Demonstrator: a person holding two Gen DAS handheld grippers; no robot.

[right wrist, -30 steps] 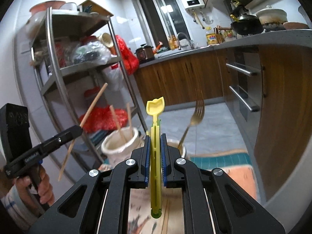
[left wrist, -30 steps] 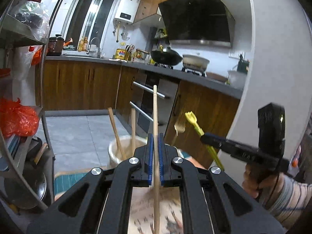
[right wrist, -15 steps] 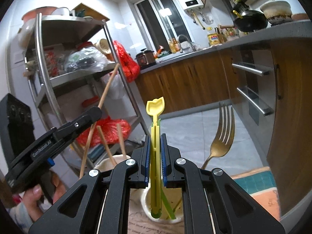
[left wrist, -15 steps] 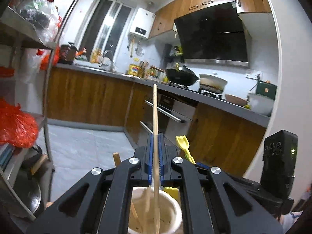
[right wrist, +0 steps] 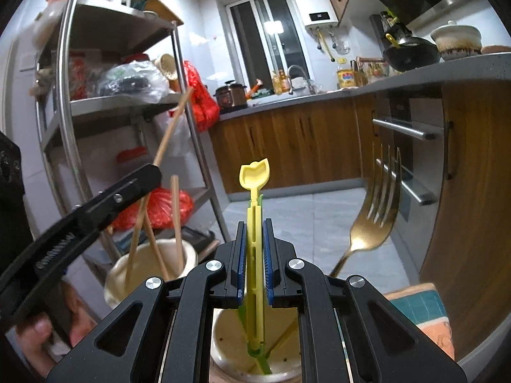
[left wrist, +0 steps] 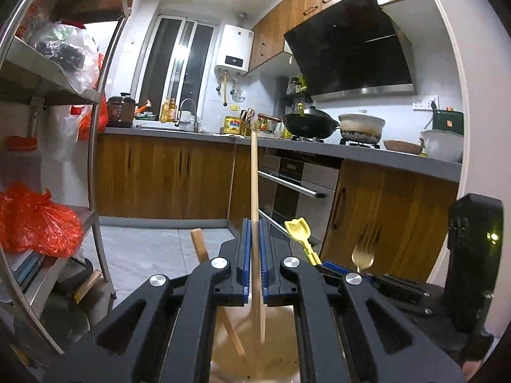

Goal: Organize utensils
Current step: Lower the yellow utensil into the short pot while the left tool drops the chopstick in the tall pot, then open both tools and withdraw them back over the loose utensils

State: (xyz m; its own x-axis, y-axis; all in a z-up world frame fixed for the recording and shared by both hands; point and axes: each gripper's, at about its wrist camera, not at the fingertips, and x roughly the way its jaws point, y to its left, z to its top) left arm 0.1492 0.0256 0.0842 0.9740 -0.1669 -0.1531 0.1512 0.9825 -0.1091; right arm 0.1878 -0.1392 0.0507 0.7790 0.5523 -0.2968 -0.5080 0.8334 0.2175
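My left tongs (left wrist: 254, 249) pinch a chopstick (left wrist: 254, 175) upright over the left cup (right wrist: 143, 271); my right tongs (right wrist: 254, 255) clamp the yellow utensil (right wrist: 254, 191) over the right cup (right wrist: 255, 351), ends lowered for sorting.

Both tongs are matte black plastic, angular arms with triangular cut-outs and round silver screws at the joints; the left tongs (left wrist: 254, 255) carry ribbed blue pads (left wrist: 244, 255), and the right tongs (right wrist: 254, 255) match, their blue pads (right wrist: 267, 257) likewise ribbed, while white lettering runs along the left arm seen from the right wrist
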